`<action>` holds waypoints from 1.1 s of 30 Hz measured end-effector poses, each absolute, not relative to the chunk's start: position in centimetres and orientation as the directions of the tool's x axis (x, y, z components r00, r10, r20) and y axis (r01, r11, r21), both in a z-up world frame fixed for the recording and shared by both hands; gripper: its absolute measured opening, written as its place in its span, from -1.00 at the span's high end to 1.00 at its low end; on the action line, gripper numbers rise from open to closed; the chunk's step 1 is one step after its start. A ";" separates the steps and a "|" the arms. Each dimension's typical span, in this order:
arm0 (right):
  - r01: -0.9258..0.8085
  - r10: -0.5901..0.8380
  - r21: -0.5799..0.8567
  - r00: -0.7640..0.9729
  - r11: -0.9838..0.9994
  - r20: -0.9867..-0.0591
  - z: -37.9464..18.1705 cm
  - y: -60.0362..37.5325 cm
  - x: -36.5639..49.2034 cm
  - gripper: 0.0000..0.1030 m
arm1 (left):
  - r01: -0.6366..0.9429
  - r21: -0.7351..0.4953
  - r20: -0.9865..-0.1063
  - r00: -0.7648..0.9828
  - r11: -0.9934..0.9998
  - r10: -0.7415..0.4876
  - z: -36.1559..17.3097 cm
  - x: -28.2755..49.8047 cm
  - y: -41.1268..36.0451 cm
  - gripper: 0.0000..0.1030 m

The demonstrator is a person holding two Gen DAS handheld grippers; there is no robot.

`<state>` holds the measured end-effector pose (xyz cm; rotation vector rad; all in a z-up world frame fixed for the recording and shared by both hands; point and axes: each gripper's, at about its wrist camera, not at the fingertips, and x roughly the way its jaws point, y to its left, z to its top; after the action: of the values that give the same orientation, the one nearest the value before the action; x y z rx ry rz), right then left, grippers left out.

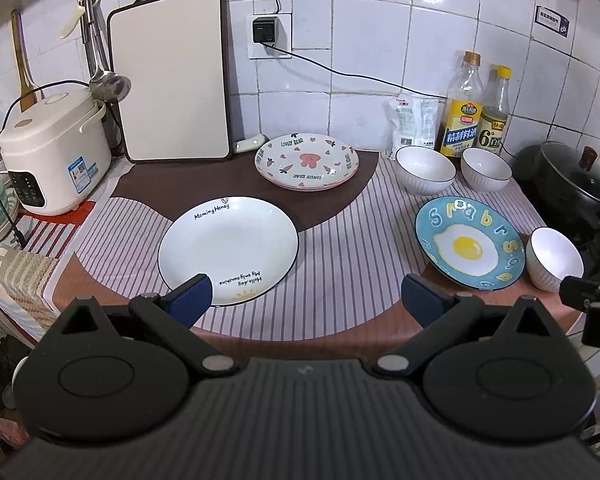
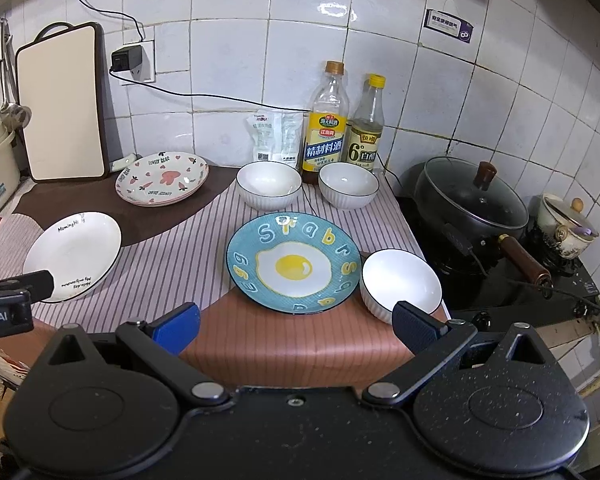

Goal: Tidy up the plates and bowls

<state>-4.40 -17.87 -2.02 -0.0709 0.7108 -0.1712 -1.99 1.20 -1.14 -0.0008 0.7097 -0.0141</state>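
At the far left of your bench [image 1: 340,312] sits a white rice cooker [image 1: 52,152], and just right of it a cream cutting board [image 1: 172,76] leans upright against the tiled wall. Your left claw [image 1: 306,296] hangs above the bench's front edge with its blue fingers [image 1: 190,298] spread wide and nothing between them; the left finger overlaps the near rim of the white "Morning Honey" plate [image 1: 228,250] in the view, though you cannot tell whether it touches. Behind that plate, on the brown patch of cloth, the pink "Lovely Bear" plates [image 1: 307,162] lie stacked. Further right, two white ribbed bowls [image 2: 269,184] [image 2: 349,185] stand side by side in front of a cooking wine bottle [image 2: 327,120] and a vinegar bottle [image 2: 366,124]. The blue fried-egg plate [image 2: 294,268] lies flat near the front, with a third white bowl [image 2: 400,284] just beside its right rim. Your right claw [image 2: 296,326] hovers low before them, fingers wide apart and empty, its right finger [image 2: 416,326] overlapping that bowl's near edge. A lidded black pot [image 2: 472,200] sits on the stove at the far right.
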 end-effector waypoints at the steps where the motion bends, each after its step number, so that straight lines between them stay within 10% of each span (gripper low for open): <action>1: 0.133 -0.181 -0.124 0.744 0.983 -0.643 -2.0 -17.9 -4.4 -1.00 | 0.013 -0.005 -0.648 0.761 1.000 -0.013 -1.2 -2.0 1.3 -0.99; 33: 0.160 -0.204 -0.128 0.735 0.979 -0.646 -2.6 -18.6 -4.5 -1.00 | 0.007 -0.011 -0.630 0.777 1.000 -0.013 -1.7 -2.4 1.9 -0.99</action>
<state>-4.45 -18.65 -2.64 -0.0654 0.7175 -0.2001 -2.37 1.94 -1.68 -0.0077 0.6812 -0.0108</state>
